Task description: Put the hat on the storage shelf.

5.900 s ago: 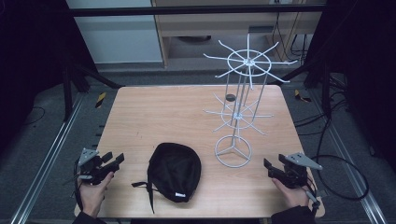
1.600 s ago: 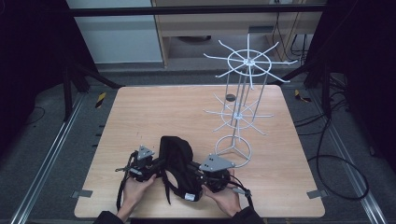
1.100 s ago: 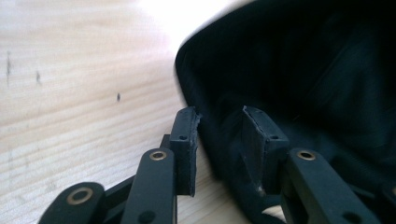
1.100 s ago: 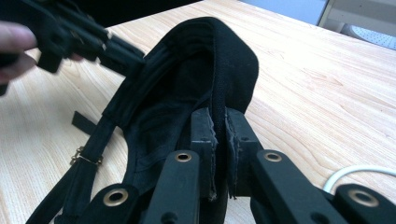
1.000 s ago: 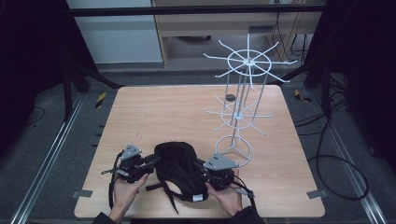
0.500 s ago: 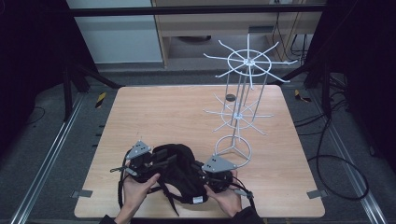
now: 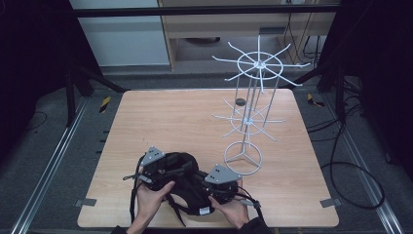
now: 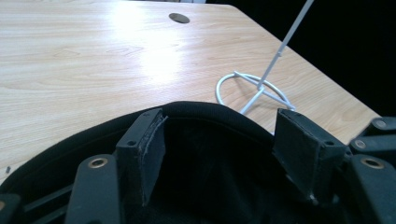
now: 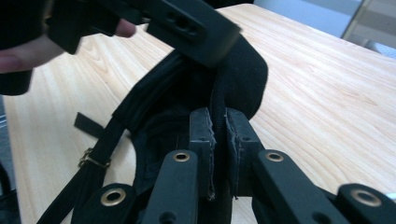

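Cap (image 7: 182, 187), black and turned inside up, sits near the front edge of the tabletop (image 7: 165, 117), held between the person's two hands. The right gripper (image 7: 221, 187) has its fingers (image 9: 201, 133) clamped tight on the cap's rim, the fabric pinched between the two pads in the right gripper view. The left gripper (image 7: 160, 170) is at the cap's left side; its fingers (image 8: 148, 144) stand wide apart and have just been opening, one on each side of the dark hollow inside the cap, with the curved rim running just beyond the tips. The pads press on nothing there. A strap (image 9: 100, 154) with a small brass buckle hangs from the cap toward the front edge of the tabletop.

Just beyond the cap on the right, a white wire stand (image 7: 248, 122) rests on its ring base, near the right gripper but apart from it. Its upper spokes reach out above the far right part of the tabletop. A small dark round spot (image 7: 239, 102) lies beside the stand's posts, farther back. The left and middle of the tabletop behind the cap are bare wood all the way to the far edge, giving wide room there; room is tighter to the right, by the stand.
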`<state>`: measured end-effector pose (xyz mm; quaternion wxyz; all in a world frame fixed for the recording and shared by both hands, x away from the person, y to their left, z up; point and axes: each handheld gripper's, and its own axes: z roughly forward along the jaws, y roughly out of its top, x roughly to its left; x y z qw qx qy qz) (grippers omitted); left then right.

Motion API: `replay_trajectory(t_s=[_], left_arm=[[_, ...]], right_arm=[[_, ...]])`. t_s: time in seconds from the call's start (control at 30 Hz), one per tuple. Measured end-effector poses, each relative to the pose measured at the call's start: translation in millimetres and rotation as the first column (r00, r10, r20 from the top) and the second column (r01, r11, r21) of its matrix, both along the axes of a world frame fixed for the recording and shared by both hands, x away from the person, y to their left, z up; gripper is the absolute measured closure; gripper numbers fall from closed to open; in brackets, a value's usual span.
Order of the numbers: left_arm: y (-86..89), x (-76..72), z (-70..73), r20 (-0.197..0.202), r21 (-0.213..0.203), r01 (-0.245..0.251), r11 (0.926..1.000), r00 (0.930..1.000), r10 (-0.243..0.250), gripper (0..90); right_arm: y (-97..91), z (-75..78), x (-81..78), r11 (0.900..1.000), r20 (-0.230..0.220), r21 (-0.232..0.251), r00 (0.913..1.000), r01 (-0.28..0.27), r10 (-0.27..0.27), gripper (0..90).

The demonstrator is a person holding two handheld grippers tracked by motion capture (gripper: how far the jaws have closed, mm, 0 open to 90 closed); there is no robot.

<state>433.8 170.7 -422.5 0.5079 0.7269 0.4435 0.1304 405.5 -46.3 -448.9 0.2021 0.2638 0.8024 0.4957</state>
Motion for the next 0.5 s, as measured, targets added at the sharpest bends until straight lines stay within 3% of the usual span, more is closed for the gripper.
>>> replay_trajectory(t_s=[0.1,0.33,0.43,0.5], left_arm=[[0.0,1.5,-2.0,-0.013,-0.01,-0.012,0.9999,0.9998,0.012,33.1],[-3.1,2.3,-7.2,-0.014,0.011,-0.025,0.9996,0.9996,0.026,34.7],[-3.5,4.2,-10.4,-0.049,0.003,-0.017,0.9999,0.9986,0.017,37.1],[-2.9,5.9,-14.5,-0.08,-0.029,-0.005,0.9996,0.9968,0.002,44.3]], right_arm=[[2.5,-2.3,-0.1,0.9998,-0.007,0.001,0.9998,-0.021,0.021,82.0],[7.6,-4.3,-2.0,0.9983,-0.01,-0.007,0.9983,-0.057,0.057,81.1],[8.7,-5.0,-2.3,0.9978,-0.013,-0.006,0.9977,-0.066,0.066,80.8],[10.3,-5.5,-2.9,0.9967,-0.011,-0.007,0.9967,-0.081,0.081,80.2]])
